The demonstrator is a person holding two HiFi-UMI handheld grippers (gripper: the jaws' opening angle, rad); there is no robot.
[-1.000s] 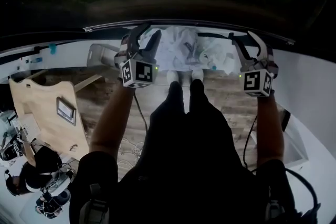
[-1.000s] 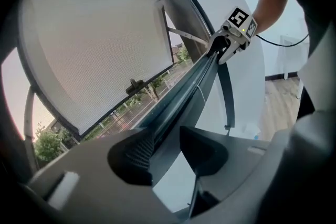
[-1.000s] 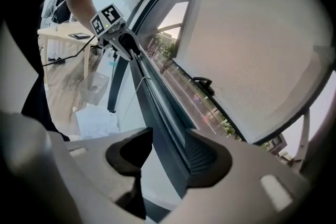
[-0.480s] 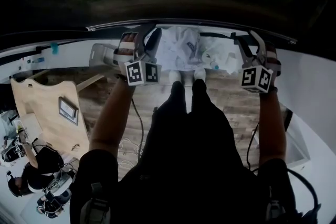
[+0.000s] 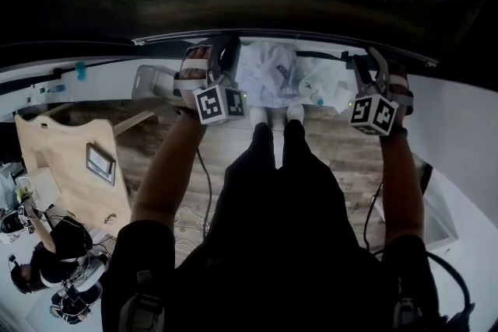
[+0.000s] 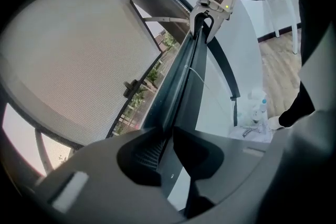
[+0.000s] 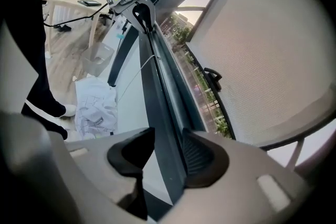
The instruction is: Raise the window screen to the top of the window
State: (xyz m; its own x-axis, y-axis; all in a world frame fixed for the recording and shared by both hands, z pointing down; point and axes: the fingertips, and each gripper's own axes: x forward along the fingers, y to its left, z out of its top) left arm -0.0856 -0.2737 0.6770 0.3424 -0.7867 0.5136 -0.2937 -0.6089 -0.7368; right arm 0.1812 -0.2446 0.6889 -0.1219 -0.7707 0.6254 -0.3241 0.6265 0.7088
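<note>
The pale grey mesh window screen [image 6: 79, 50] fills the ten o'clock half of the left gripper view and the two o'clock half of the right gripper view [image 7: 273, 44]. A strip of trees and buildings shows between it and the long dark grey rail [image 6: 184, 76] beside it. In the head view that rail crosses at twelve o'clock, above the brown wooden floor [image 5: 342, 144] and the crumpled white cloth [image 5: 272, 74] lying at its foot. The left hand-held gripper [image 6: 167, 136], at eleven o'clock in the head view, has just been closing, and both pads now sit against the rail. The right hand-held gripper [image 7: 168, 141], at one o'clock, has just begun closing. The rail [image 7: 163, 97] stands between its jaws, which are still apart, with pale wall showing at the nine o'clock pad.
</note>
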